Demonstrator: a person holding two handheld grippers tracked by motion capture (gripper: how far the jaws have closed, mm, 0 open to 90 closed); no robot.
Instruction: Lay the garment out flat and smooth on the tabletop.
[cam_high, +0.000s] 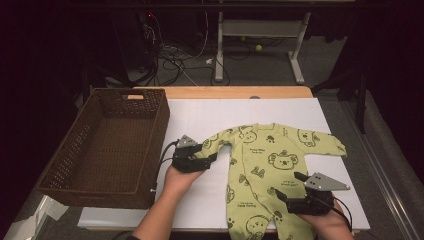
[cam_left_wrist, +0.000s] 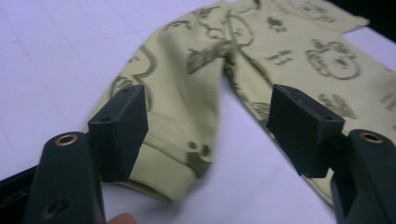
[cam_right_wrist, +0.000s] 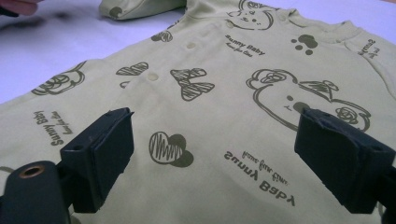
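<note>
Right gripper view: green baby romper (cam_right_wrist: 224, 107) reads "Sunny Baby"; lies flat on white sheet (cam_high: 200, 112), right of wicker basket (cam_high: 107, 145); left gripper (cam_high: 210, 159) jaws apart w/ sleeve cuff (cam_left_wrist: 163, 163) between, unpinched; right gripper (cam_high: 290, 186) jaws apart over romper.

The light green baby romper (cam_right_wrist: 224, 107) is carrying the only readable writing: in the right gripper view "Sunny Baby" is showing in dark olive print on its chest beside the snap placket, with a smaller cursive line under it that is too fine to read. The same words are appearing upside down near the bottom of that view, again on the left along a sleeve or leg, and cut off at the right edge by the shoulder. In the high view the romper's (cam_high: 265, 165) small captions are staying too blurred to read.
</note>
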